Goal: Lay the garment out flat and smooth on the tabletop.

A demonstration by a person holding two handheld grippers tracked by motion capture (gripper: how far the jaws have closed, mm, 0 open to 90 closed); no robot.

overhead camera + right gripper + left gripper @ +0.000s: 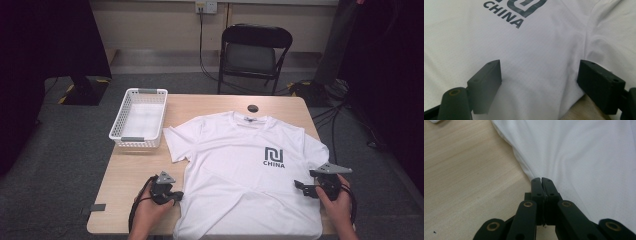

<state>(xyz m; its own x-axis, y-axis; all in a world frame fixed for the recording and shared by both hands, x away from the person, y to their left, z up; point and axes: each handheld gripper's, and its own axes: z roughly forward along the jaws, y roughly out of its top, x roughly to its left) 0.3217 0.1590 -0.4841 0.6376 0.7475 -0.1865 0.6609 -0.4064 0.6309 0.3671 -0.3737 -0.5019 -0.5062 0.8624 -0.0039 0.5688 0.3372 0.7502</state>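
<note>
1. White fabric covers most of the tabletop [130,172]: a shirt [240,170] lies flat, front up, collar toward twelve o'clock and hem at the six o'clock edge.
2. A dark logo [274,157] with the word CHINA sits on the chest, toward three o'clock from the shirt's middle.
3. The left tongs [176,196] are at about seven o'clock on the tabletop, at the shirt's left side seam.
4. In the left gripper view the left tongs [541,180] are closed tight, tips together on the shirt's edge [529,173]; cloth puckers there, so they seem to pinch it, though the fabric between the tips is not plainly visible.
5. The right tongs [300,186] are at about four o'clock, over the shirt's right side below the sleeve.
6. In the right gripper view the right tongs [539,75] stand wide apart, holding nothing, with the shirt [536,50] lying between and beneath them.
7. Both pads [486,80] look close to the cloth; whether they touch it I cannot tell.
8. A white basket [139,119] stands at ten o'clock, just beside the left sleeve.
9. A small black disc [253,108] lies at twelve o'clock, just past the collar.
10. A black chair [252,52] stands beyond the tabletop's far edge.
</note>
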